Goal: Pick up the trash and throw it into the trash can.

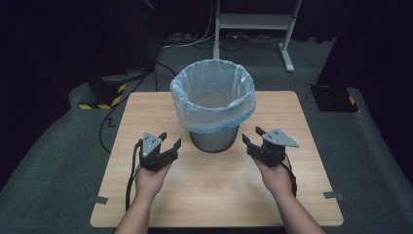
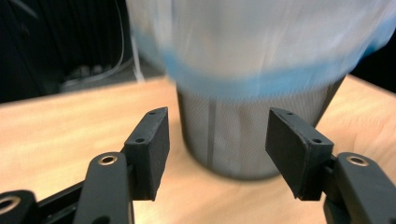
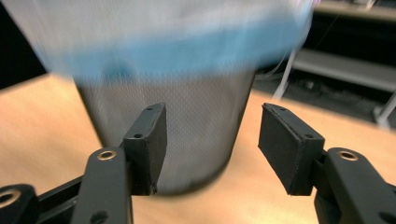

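Nearest the worktop's [image 1: 209, 195] near edge I have both hands low over the wood, the left gripper [image 1: 168, 144] toward the left edge and the right gripper [image 1: 252, 139] toward the right, each pointed inward at the bin. Both sets of fingers stand apart with nothing between them; in the left gripper view the pads [image 2: 152, 149] frame the mesh wall without touching it, and the right gripper view shows the same on the other flank. Beyond them, around the middle of the worktop and somewhat toward its far edge, stands the wastebasket [image 1: 214, 137], upright: a dark wire-mesh drum, tapering slightly to its base, lined with a pale blue bag [image 1: 213, 95] whose mouth is folded down over the rim in a loose, crinkled skirt. The basket looks empty, though the bag's bottom is hazy from above, so I would not swear to it. I judge it light and fairly stiff, easy to tip if pushed from one side. The film is thin, slippery and quick to tear or slide off, so I would take hold of the bare mesh below the skirt, one gripper on each flank, pressing evenly.
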